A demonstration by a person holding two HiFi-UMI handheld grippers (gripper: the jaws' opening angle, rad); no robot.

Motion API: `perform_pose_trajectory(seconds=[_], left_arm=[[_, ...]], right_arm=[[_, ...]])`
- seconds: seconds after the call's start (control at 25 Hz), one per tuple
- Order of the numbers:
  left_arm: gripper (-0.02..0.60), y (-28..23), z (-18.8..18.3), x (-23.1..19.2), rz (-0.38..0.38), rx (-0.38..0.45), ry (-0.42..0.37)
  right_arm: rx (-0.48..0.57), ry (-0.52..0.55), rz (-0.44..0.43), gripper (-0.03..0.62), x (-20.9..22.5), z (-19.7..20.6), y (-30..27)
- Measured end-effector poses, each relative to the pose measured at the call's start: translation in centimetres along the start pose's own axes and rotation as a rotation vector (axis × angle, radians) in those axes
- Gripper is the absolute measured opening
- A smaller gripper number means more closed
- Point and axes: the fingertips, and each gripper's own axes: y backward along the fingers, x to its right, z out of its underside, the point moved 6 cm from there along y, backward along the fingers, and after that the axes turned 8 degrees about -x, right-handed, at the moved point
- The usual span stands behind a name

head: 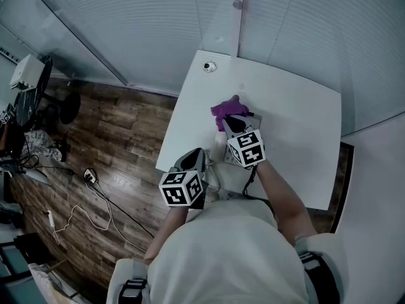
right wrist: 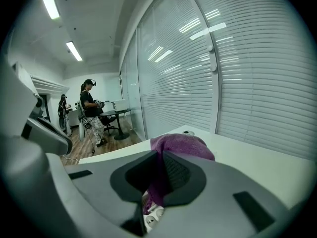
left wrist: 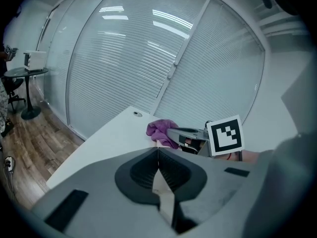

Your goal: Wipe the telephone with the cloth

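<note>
A purple cloth point(head: 223, 111) point(right wrist: 181, 145) is bunched on the white table point(head: 297, 125), and my right gripper point(head: 229, 120) point(right wrist: 159, 155) is shut on it. The cloth hangs down between the jaws over the white telephone point(head: 219, 149), whose keys point(right wrist: 151, 217) show just under them. My left gripper point(head: 200, 155) point(left wrist: 158, 150) sits close to the left of the telephone with its jaws together; a pale part of the telephone point(left wrist: 163, 195) shows below them. The left gripper view also shows the cloth point(left wrist: 161, 129) and the right gripper point(left wrist: 185, 133) ahead. The telephone's cord point(head: 219, 183) trails toward me.
A round cable grommet point(head: 209, 66) sits near the table's far corner. Glass walls with blinds point(head: 158, 24) stand behind the table. Wood floor with cables point(head: 95, 189) lies to the left. Two people point(right wrist: 91, 110) stand by a round table in the far room.
</note>
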Motion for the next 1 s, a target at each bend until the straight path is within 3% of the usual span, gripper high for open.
perform_pose_trajectory(seconds=[0.48, 1.0], left_arm=[[0.021, 1.1, 1.6, -0.1, 0.051, -0.018, -0.028], [0.02, 2.8, 3.9, -0.2, 0.059, -0.029, -0.017]], right_arm=[[-0.009, 0.001, 0.039, 0.046, -2.3, 1.7, 1.7], [-0.056, 0.005, 0.004, 0.048, -5.2, 4.3, 3.1]])
